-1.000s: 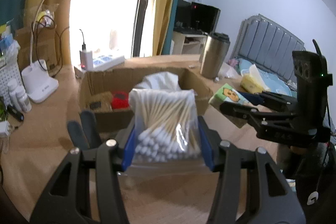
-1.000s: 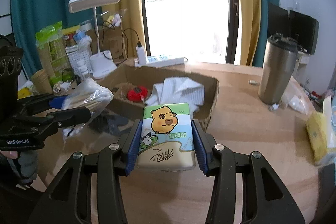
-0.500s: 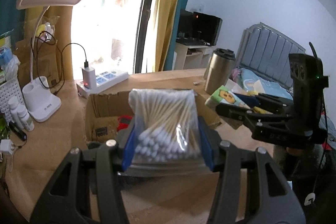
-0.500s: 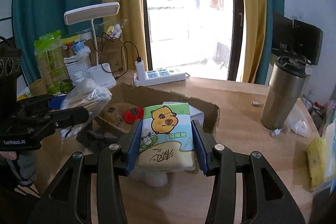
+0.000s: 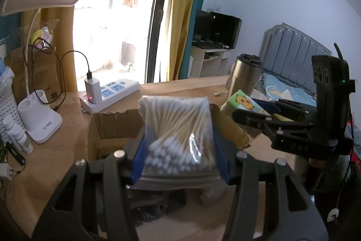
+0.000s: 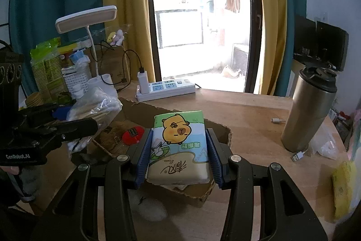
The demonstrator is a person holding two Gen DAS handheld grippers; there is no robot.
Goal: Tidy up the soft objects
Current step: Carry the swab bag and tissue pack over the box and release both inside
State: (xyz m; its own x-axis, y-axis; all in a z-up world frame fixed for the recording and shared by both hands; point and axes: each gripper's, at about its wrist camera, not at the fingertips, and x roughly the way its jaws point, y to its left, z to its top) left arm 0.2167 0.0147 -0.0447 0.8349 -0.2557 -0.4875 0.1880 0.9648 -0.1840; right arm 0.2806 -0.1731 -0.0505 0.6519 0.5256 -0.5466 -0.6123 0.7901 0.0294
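Observation:
My left gripper [image 5: 179,150] is shut on a clear bag of cotton swabs [image 5: 178,128] and holds it above the near end of an open cardboard box [image 5: 112,121]. My right gripper [image 6: 179,150] is shut on a tissue pack with a cartoon capybara [image 6: 179,146], held above the same box [image 6: 222,134]. Each gripper shows in the other's view: the right one [image 5: 255,115] with the tissue pack [image 5: 241,103], the left one [image 6: 74,121] with the swab bag [image 6: 94,105]. A red item [image 6: 133,134] lies in the box.
A steel tumbler [image 6: 309,110] stands on the wooden table [image 6: 252,110] at the right, with a cable plug [image 6: 297,156] and a yellow sponge [image 6: 343,186]. A white power strip [image 6: 167,88], desk lamp [image 5: 38,114] and small bottles [image 5: 18,134] stand behind and left. Dark fabric [image 5: 153,209] lies under my left gripper.
Both grippers have risen and tilted up with their loads still held; the box now sits lower in both views and its contents are largely hidden in the left view.

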